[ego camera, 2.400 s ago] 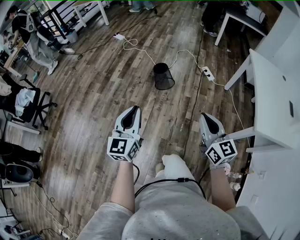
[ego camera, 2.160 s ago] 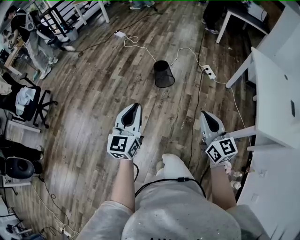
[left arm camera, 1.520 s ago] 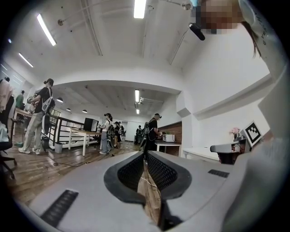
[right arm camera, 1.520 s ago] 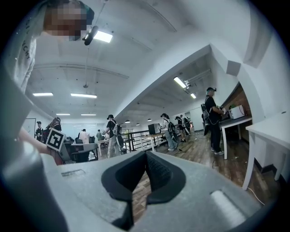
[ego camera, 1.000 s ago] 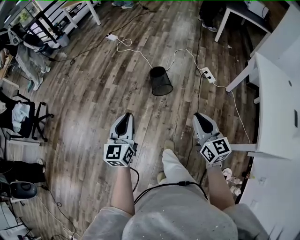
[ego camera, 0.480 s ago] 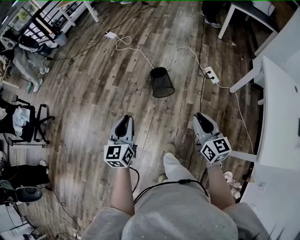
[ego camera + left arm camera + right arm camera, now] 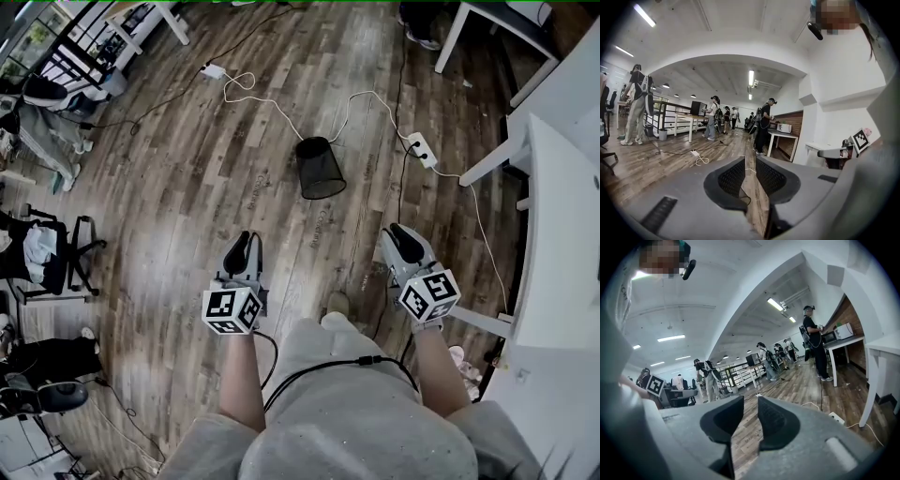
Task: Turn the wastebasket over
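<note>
Only your head view shows the wastebasket (image 7: 319, 169). It is black mesh and sits on the wooden floor (image 7: 187, 187), well ahead of both grippers and between their lines, nearer the left gripper's line than the right's. Its wider end faces you; whether it stands or lies on its side cannot be told. A white cable (image 7: 281, 108) runs past its far side to a power strip (image 7: 419, 150) ahead of the right gripper.

That view shows your left gripper (image 7: 241, 242) and right gripper (image 7: 397, 234) side by side and pointing forward, but not how wide their jaws are. The two gripper views settle that. The left gripper (image 7: 750, 161) has a narrow gap that is opening, with only floorboards and a thin dark cable showing through it. The right gripper (image 7: 750, 401) is a little wider and also opening, with bare floor in the gap. Neither has hold of anything.

The gripper views also show people (image 7: 765, 124) standing at far desks. The right gripper view picks up the power strip (image 7: 834, 416) just right of its jaws, beside a white worktop (image 7: 886, 344).
</note>
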The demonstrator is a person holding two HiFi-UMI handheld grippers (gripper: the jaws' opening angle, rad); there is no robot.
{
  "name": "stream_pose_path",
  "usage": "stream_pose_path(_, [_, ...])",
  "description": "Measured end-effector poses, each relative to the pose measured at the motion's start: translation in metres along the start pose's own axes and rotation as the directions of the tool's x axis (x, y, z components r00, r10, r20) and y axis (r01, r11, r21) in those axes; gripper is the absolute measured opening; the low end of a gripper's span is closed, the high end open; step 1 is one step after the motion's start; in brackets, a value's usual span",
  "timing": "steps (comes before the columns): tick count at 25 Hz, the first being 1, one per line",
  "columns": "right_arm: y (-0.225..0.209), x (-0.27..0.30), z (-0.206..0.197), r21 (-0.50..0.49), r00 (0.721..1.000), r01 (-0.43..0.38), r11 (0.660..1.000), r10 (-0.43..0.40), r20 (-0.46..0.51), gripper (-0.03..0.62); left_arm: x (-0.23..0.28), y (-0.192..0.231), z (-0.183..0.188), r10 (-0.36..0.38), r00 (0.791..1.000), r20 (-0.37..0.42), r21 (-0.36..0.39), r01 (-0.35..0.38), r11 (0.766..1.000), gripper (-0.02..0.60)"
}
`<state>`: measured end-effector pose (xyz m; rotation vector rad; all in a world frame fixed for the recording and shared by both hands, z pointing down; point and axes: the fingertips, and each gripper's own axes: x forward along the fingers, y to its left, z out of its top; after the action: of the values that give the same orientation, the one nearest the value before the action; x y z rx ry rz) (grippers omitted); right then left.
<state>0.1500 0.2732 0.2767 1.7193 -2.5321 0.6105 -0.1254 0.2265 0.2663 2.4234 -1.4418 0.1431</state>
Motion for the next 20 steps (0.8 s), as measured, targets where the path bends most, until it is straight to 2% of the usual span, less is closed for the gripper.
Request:
stream_pose_path(11, [-0.029,0.028,-0.02,0.034,0.998,0.02,0.999,-0.018,-0.064,0.107,0.043,0.011,-0.025,-0.014,0.997,-0.07,-0.031,0.012,0.999,0.081])
stream_pose_path(20, [-0.067,0.087,-0.035,0.061,0.989,0.044,0.997,-0.035,-0.142,0.118,0.117,0.032,-0.043,-0.038,0.993,-0.114,-0.07,0.03,0.997,0.081])
